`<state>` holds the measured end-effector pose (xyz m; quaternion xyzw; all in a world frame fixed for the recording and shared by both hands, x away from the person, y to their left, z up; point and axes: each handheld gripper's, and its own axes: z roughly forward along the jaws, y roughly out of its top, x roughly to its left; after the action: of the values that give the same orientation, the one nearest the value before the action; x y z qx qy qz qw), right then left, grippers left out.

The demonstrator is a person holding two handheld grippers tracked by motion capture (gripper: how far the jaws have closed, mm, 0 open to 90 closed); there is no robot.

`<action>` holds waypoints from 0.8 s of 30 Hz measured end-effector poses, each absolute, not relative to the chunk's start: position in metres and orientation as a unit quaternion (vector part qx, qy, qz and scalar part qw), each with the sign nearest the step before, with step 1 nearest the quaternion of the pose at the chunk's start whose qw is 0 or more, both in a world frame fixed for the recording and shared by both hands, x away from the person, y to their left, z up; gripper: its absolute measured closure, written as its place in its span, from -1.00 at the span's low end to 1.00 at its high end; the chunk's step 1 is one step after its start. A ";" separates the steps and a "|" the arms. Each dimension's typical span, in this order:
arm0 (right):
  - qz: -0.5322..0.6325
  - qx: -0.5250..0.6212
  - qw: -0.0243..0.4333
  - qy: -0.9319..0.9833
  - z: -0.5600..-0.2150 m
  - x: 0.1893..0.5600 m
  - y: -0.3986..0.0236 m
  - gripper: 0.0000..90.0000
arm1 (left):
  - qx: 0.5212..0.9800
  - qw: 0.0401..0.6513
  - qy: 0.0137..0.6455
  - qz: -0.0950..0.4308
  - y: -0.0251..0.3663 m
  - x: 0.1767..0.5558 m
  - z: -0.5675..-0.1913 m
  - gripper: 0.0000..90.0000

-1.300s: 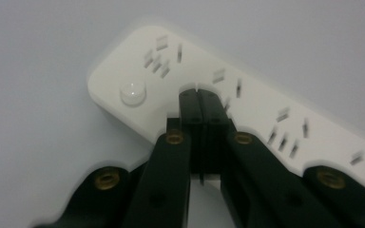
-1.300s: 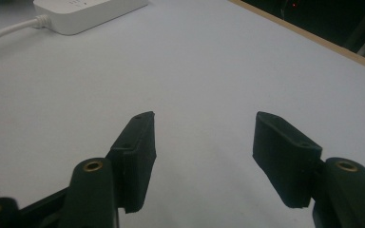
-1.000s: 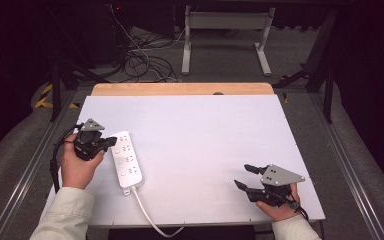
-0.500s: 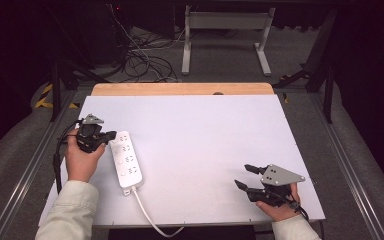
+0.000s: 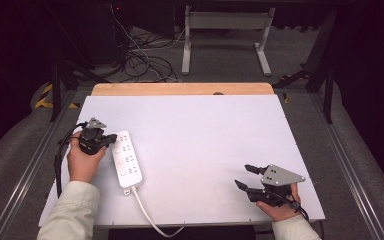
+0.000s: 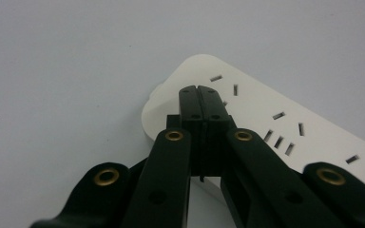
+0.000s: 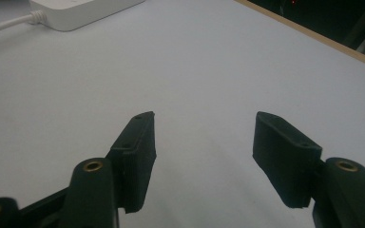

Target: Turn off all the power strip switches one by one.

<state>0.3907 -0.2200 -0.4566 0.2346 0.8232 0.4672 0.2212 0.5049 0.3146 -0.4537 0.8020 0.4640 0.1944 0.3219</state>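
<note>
White power strip lies on the pale surface. Left gripper rests over its far end, jaws together. Right gripper hovers well apart, jaws spread, empty.

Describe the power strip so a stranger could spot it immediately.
On the white table, look toward its left side, beside the left gripper. The power strip is a long white bar dotted with socket slots, its white cord trailing off the near edge.
</note>
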 end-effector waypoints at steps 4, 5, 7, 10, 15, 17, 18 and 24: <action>0.467 0.235 0.221 0.823 -0.457 0.391 -0.220 -0.09 | 0.799 0.326 0.465 0.196 0.315 0.505 -0.456 1.00; 0.467 0.235 0.221 0.824 -0.457 0.391 -0.220 -0.09 | 0.798 0.326 0.468 0.196 0.315 0.505 -0.456 1.00; 0.466 0.234 0.221 0.824 -0.457 0.391 -0.220 -0.09 | 0.794 0.332 0.471 0.196 0.316 0.505 -0.457 1.00; 0.467 0.235 0.221 0.824 -0.457 0.391 -0.220 -0.09 | 0.789 0.336 0.476 0.194 0.317 0.504 -0.458 1.00; 0.465 0.234 0.222 0.825 -0.457 0.391 -0.220 -0.09 | 0.789 0.330 0.481 0.194 0.316 0.505 -0.459 1.00; 0.466 0.234 0.222 0.824 -0.457 0.391 -0.220 -0.09 | 0.786 0.329 0.486 0.195 0.316 0.504 -0.459 1.00; 0.467 0.235 0.221 0.824 -0.457 0.391 -0.220 -0.09 | 0.784 0.332 0.487 0.194 0.316 0.504 -0.460 1.00; 0.466 0.233 0.221 0.825 -0.457 0.391 -0.220 -0.09 | 0.775 0.340 0.496 0.195 0.317 0.503 -0.461 1.00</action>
<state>0.3908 -0.2197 -0.4571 0.2328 0.8246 0.4657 0.2215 0.5025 0.3172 -0.4613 0.7748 0.4960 0.1954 0.3398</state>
